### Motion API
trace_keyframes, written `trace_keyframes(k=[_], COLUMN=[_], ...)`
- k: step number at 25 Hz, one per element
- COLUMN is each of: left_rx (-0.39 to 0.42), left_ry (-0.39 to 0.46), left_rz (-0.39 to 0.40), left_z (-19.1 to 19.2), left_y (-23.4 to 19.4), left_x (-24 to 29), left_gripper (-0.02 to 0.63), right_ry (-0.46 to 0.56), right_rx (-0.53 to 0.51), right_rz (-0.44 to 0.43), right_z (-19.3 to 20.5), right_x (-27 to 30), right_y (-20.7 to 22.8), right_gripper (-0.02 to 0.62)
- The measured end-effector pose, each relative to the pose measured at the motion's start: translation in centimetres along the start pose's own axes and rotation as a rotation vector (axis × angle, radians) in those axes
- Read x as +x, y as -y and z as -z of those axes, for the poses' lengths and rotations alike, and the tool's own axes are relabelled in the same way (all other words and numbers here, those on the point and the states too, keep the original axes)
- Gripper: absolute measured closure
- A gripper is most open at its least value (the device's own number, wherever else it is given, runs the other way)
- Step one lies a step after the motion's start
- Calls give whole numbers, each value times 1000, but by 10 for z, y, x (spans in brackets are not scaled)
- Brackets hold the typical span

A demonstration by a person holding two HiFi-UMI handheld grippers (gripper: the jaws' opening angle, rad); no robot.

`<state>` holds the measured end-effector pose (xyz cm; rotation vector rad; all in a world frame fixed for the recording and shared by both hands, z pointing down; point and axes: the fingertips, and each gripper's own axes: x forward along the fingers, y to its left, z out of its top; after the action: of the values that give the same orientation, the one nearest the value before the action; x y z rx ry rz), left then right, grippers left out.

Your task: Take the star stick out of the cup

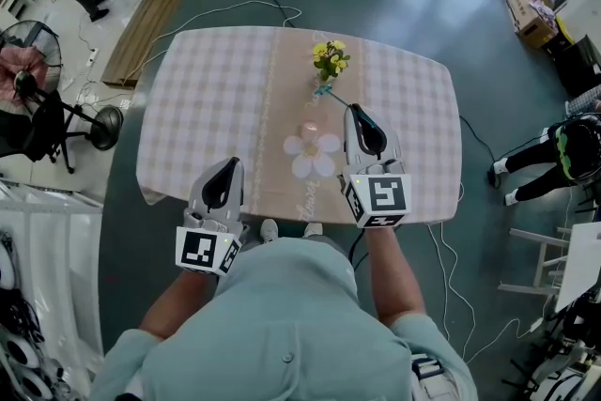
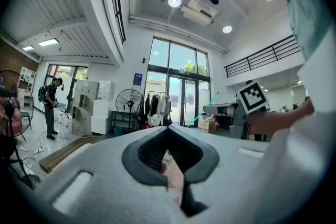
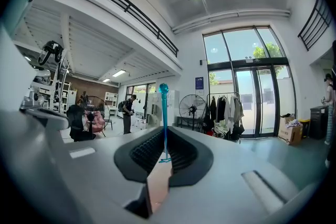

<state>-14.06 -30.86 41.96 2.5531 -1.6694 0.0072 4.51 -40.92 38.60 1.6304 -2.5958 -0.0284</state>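
Note:
My right gripper (image 1: 355, 112) is shut on the thin teal star stick (image 1: 336, 98), which slants out from its tips toward the flowers. In the right gripper view the star stick (image 3: 164, 118) stands straight up from between the closed jaws of my right gripper (image 3: 164, 136). The small pink cup (image 1: 309, 128) stands on the table runner just left of the gripper, apart from the stick. My left gripper (image 1: 228, 167) hovers over the table's near edge at the left. In its own view, my left gripper (image 2: 168, 132) is shut with nothing in it.
A vase of yellow flowers (image 1: 330, 59) stands beyond the cup near the stick's far end. A white flower-shaped mat (image 1: 313, 155) lies in front of the cup. The checked tablecloth (image 1: 202, 99) covers the table. A fan (image 1: 28, 84) and cables are on the floor around it.

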Motion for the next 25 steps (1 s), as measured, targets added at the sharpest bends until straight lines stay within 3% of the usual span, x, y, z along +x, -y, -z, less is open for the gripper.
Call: trace_keyframes(k=[25], left_rx=[3], left_ry=[3], left_rz=[-1], left_z=[0], left_y=[3], left_x=[0], left_gripper=[601], right_ry=[30], right_rx=[-16], right_rz=[-7], right_z=[-11], right_x=[-6], right_y=[-2], right_gripper=[582])
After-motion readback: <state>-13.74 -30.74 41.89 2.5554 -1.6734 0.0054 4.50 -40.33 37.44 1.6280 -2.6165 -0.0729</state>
